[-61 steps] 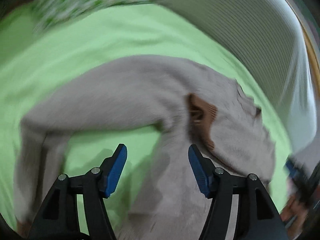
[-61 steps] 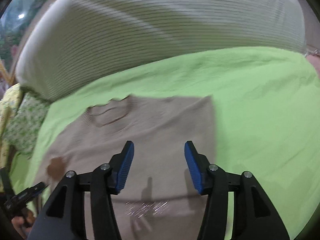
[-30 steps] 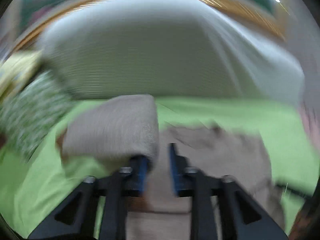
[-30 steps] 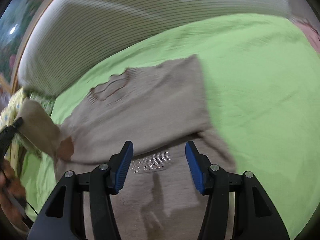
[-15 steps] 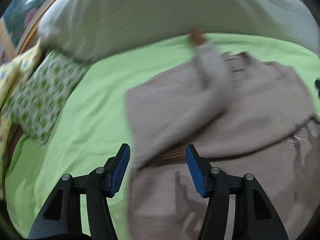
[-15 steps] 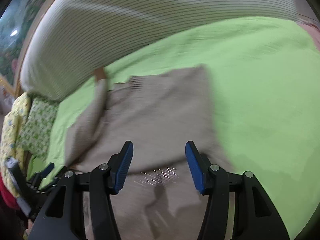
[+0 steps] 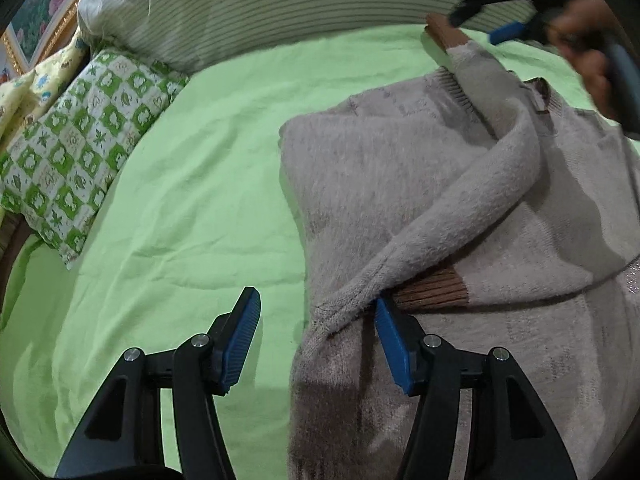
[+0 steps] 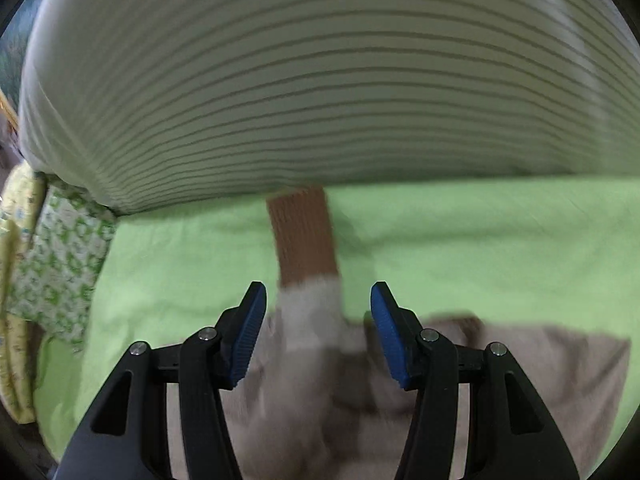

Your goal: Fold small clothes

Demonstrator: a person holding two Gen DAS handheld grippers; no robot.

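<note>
**Left wrist and right wrist: sleeves partly in, body fold still to come**

Left wrist view: the beige sweater (image 7: 440, 184) lies on the green bedsheet (image 7: 192, 208), to the right of the frame. One sleeve (image 7: 472, 200) is thrown loosely across the body, running from the shoulder seam near the gripper up to its brown cuff (image 7: 440, 34), which overshoots the neckline and rests on the sheet. A second brown cuff (image 7: 432, 292) peeks out underneath, so the other sleeve looks already folded in. The left gripper (image 7: 316, 336) has just been opening; its jaws stand apart, the right pad close against the sleeve's seam edge but not pinching it, the left pad over bare sheet. A patterned pillow (image 7: 80, 136) and a striped bolster (image 7: 280, 8) sit beyond. The right gripper (image 7: 508, 32) shows at the top right, near the stray cuff.

Right wrist view: blurred. The right gripper's (image 8: 316, 328) jaws are open, with the cuff (image 8: 304, 236) and the pale sleeve end lying between them untouched by either pad.

Judged from this, both sleeves are over the body but the top one lies crooked and overlong. Left to do: straighten or double back that sleeve, then fold the body into a compact stack.
</note>
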